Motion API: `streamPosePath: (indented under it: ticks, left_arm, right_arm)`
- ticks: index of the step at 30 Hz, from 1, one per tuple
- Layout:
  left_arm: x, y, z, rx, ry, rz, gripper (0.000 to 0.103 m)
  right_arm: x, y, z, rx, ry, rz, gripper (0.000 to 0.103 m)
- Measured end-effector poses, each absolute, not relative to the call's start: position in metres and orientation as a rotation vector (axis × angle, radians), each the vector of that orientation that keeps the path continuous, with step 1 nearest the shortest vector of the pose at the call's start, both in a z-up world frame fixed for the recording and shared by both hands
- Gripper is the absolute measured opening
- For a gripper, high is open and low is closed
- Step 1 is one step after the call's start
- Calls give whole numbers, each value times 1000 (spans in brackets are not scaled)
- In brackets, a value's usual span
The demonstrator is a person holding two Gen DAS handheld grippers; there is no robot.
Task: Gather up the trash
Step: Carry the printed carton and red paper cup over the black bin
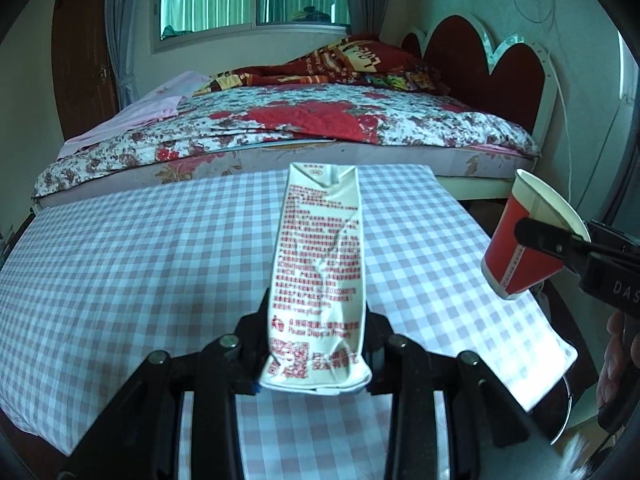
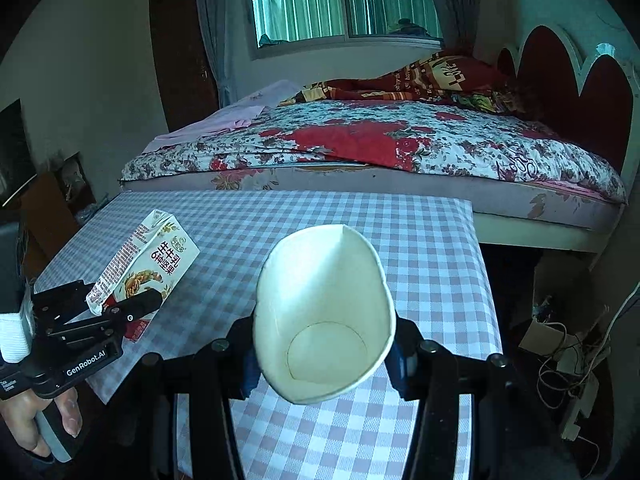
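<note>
My left gripper is shut on a crumpled white milk carton with red print, held above the checked tablecloth. The carton also shows at the left of the right wrist view, with the left gripper clamped on it. My right gripper is shut on a squashed paper cup, white inside, mouth facing the camera. In the left wrist view the cup is red outside and held at the table's right edge by the right gripper.
The table with the pink-and-white checked cloth stands against a bed with a floral quilt. Boxes and tangled cables lie on the floor to the right. A window is on the far wall.
</note>
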State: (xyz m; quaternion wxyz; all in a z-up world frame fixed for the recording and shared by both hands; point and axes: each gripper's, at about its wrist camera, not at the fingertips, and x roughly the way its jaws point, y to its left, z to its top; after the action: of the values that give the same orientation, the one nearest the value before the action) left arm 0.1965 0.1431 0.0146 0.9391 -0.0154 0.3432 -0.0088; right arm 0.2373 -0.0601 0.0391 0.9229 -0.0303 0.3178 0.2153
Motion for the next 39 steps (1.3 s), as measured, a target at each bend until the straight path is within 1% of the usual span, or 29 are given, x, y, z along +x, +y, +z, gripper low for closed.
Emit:
streamPosePath:
  ticks: [13,27,39]
  left_arm:
    - [129,94,29,7,668,-112,35]
    - [93,16,25,33,669,-260,35]
    - [85,-58,6,95,704,-414,35]
  right_arm:
    - [151,-122,53,-37,619,383,51]
    - [86,-202,53,34,599,282,51]
    - [63,-281,24,93,653,135,51]
